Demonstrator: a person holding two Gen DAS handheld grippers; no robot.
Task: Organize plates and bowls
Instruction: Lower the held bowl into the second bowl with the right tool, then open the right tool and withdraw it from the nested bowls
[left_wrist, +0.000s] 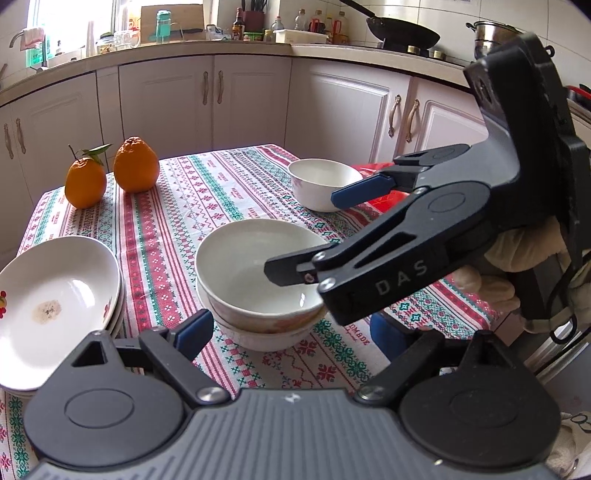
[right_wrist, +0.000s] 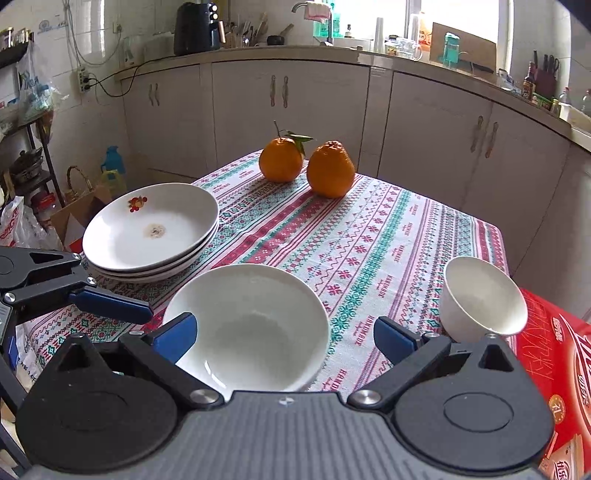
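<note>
Two white bowls are nested in a stack (left_wrist: 255, 280) in the middle of the patterned tablecloth; the stack also shows in the right wrist view (right_wrist: 251, 325). A smaller white bowl (left_wrist: 321, 182) stands apart at the far right, also visible in the right wrist view (right_wrist: 480, 299). A stack of white plates (left_wrist: 55, 302) sits at the left, also in the right wrist view (right_wrist: 151, 229). My left gripper (left_wrist: 291, 334) is open and empty just in front of the bowl stack. My right gripper (right_wrist: 284, 334) is open, its fingers straddling the top bowl's rim without holding it.
Two oranges (left_wrist: 110, 173) stand at the far left of the table (right_wrist: 388, 236). A red box (right_wrist: 554, 369) lies at the table's right edge by the small bowl. Kitchen cabinets (left_wrist: 207, 103) and a cluttered counter run behind the table.
</note>
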